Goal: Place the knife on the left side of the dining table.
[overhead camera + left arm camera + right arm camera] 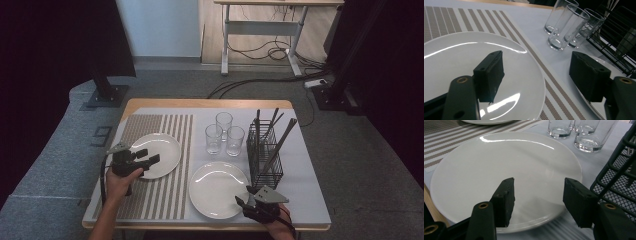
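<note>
Two white plates lie on the table. The left plate [156,145] [454,57] rests on a striped placemat [150,197]. My left gripper [148,156] [536,67] hovers over that plate's near edge with its jaws wide apart and nothing between them. The right plate [215,192] [499,162] sits on the white cloth. At its near right rim my right gripper [243,200] [539,192] stands open just above the plate, and its pads touch nothing.
Three clear glasses [224,132] [564,27] [584,135] stand behind the right plate. A black wire rack [265,160] [614,37] [619,177] holding several dark long utensils [280,137] stands close to the right of my right gripper. The table's near edge [305,227] is just below it.
</note>
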The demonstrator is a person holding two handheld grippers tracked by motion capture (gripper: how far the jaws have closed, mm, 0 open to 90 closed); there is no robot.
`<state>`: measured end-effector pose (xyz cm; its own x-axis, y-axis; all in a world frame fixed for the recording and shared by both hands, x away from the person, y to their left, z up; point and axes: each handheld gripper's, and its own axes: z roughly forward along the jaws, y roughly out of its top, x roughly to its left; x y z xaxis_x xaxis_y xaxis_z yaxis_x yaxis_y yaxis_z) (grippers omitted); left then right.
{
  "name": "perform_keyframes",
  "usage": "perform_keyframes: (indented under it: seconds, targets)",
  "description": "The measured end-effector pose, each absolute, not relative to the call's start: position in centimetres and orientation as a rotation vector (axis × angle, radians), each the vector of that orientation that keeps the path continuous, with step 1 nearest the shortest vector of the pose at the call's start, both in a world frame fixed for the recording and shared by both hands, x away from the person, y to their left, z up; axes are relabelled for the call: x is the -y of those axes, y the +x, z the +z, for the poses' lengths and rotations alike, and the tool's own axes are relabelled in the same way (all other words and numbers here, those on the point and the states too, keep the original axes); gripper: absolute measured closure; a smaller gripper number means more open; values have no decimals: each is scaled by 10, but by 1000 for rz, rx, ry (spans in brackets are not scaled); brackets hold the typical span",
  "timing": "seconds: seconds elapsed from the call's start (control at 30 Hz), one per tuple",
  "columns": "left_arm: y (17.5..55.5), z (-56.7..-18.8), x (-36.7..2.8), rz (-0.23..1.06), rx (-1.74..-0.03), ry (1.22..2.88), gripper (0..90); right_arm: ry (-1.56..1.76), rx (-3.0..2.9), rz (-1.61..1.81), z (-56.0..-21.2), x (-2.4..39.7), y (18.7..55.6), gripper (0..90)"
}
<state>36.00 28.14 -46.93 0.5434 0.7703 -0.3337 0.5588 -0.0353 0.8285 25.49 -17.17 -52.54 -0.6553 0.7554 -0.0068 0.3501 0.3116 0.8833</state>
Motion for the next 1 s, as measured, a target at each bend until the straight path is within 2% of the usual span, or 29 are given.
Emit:
perform_keyframes:
  seconds: [0.57,1.0]
  targets:
    - [356,-462,-261,255,-1059,1734,280,978,-2144,1336,-519,172,251,437]
    - [358,-460,-245,271,-1035,1777,321,986,-2146,1326,-520,174,253,436]
